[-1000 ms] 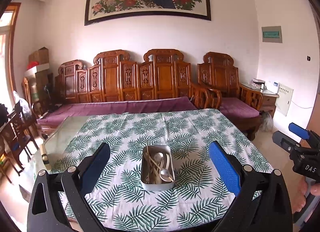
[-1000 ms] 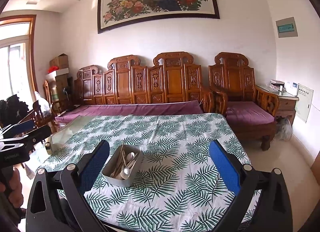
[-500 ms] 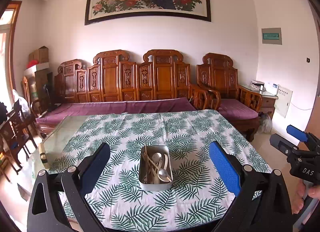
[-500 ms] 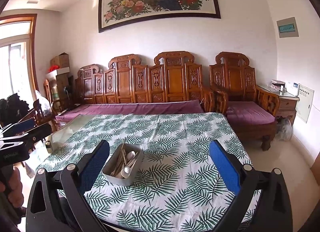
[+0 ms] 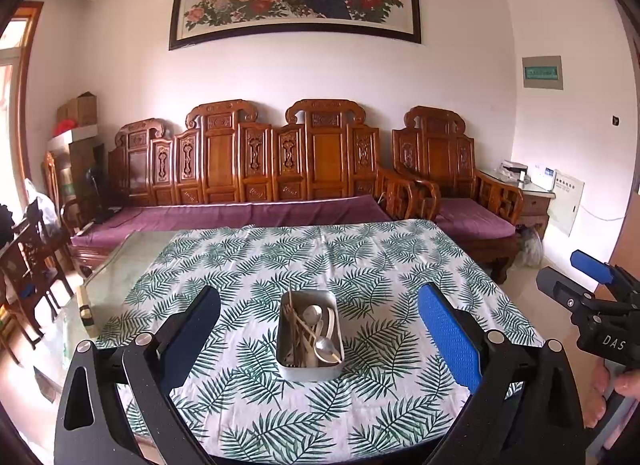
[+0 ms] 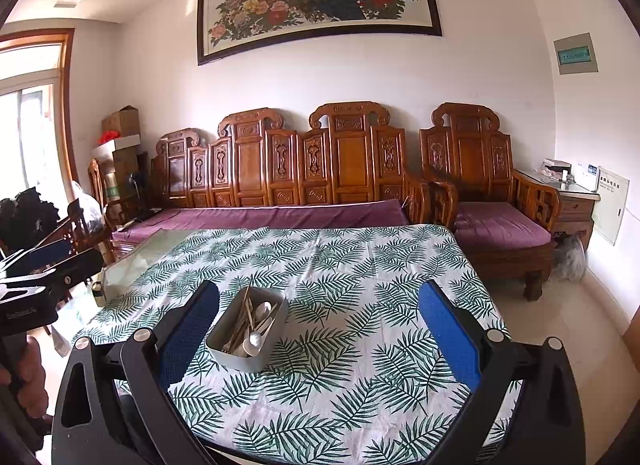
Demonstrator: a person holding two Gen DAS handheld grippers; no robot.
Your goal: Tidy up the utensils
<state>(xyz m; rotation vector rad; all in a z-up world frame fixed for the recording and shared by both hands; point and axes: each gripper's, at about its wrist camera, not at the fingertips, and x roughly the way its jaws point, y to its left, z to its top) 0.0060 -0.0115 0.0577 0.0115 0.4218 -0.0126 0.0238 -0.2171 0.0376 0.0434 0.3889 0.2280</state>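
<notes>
A rectangular metal tin (image 5: pixel 310 369) stands on the leaf-print tablecloth (image 5: pixel 360 265), holding spoons (image 5: pixel 326 345) and wooden chopsticks (image 5: pixel 298 325) mixed together. It also shows in the right wrist view (image 6: pixel 236 359). My left gripper (image 5: pixel 320 339) is open and empty, held above the near table edge, with the tin centred between its fingers but farther off. My right gripper (image 6: pixel 320 339) is open and empty, with the tin near its left finger. The right gripper also shows at the right edge of the left wrist view (image 5: pixel 588 285).
A carved wooden bench with purple cushions (image 5: pixel 240 217) runs behind the table, an armchair (image 5: pixel 452 201) at its right. Bare glass tabletop (image 5: pixel 120 277) shows at the left, wooden chairs (image 5: pixel 28 265) beyond it. A side cabinet (image 6: pixel 572 205) stands at the far right.
Both grippers have drifted slightly; the tin sits a little lower and nearer in each view. Both stay open and empty.
</notes>
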